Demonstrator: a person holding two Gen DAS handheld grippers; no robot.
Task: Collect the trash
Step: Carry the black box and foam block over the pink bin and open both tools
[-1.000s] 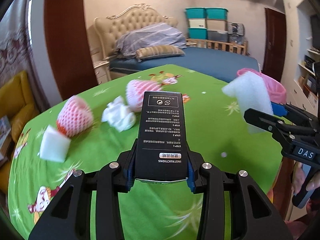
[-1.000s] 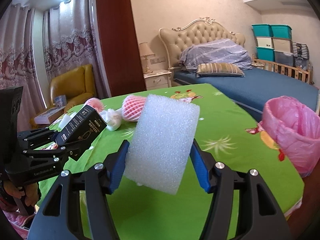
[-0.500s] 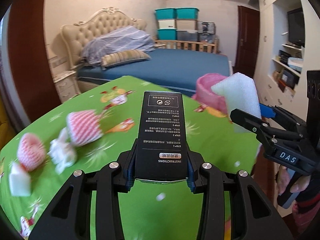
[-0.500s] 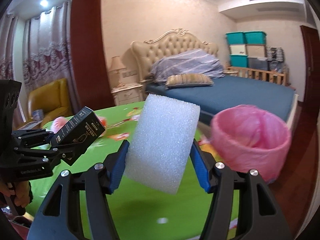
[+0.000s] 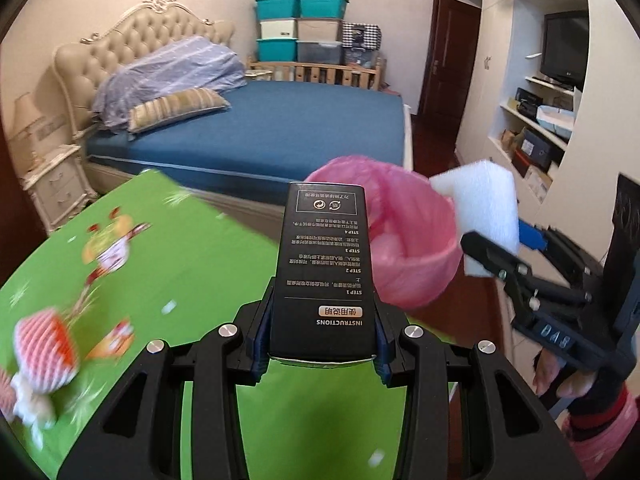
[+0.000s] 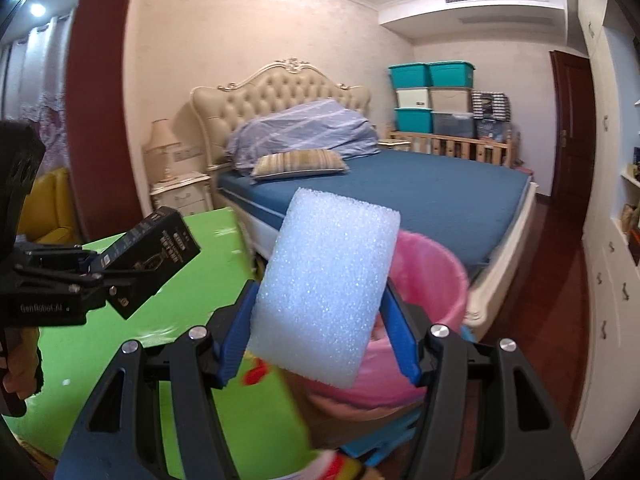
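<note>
Both your tongs swung from table litter toward pink bin; left tongs clamped on black box, right tongs on foam block. Drop next.

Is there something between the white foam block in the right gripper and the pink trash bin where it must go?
Nothing visible blocks it. The foam block, held by the right gripper, is just in front of the pink bin, whose mouth is open. The black box in the left gripper is off to the side.
</note>
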